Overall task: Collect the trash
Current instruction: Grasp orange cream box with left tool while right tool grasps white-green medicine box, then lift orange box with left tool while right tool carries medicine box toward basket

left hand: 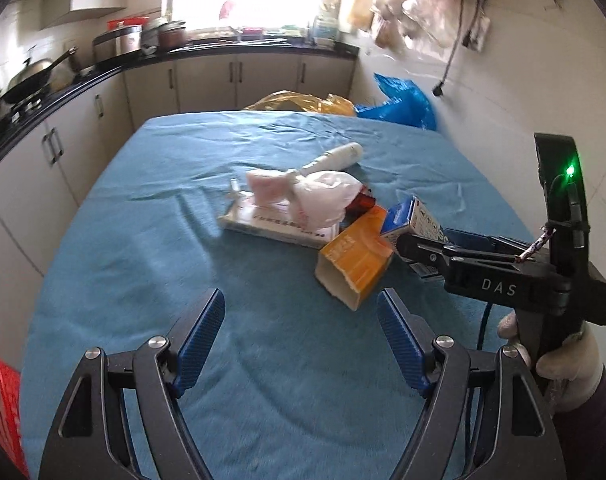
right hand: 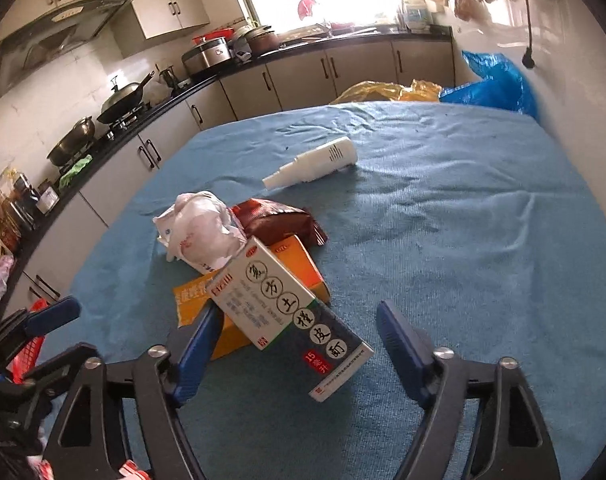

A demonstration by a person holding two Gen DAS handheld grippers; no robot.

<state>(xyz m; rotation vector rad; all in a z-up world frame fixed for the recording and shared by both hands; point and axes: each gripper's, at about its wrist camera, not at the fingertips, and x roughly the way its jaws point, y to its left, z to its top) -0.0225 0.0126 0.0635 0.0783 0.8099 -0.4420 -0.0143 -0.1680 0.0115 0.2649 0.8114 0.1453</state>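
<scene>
A pile of trash lies on the blue-covered table (left hand: 143,260): an orange box (left hand: 353,266), a small white-and-blue medicine box (left hand: 413,216), a crumpled white bag (left hand: 323,196), a flat white pack (left hand: 263,224) and a white spray bottle (left hand: 335,158). My left gripper (left hand: 301,336) is open and empty, just short of the orange box. My right gripper (right hand: 293,344) is open around the medicine box (right hand: 287,316), which leans on the orange box (right hand: 263,300). The fingers are not closed on it. A dark red wrapper (right hand: 279,220) and the spray bottle (right hand: 315,164) lie beyond.
A red basket (left hand: 3,400) is at the table's near left edge. Yellow (left hand: 299,102) and blue (left hand: 403,104) plastic bags lie past the table's far edge. Kitchen counters with pots run along the left and back. A wall is on the right.
</scene>
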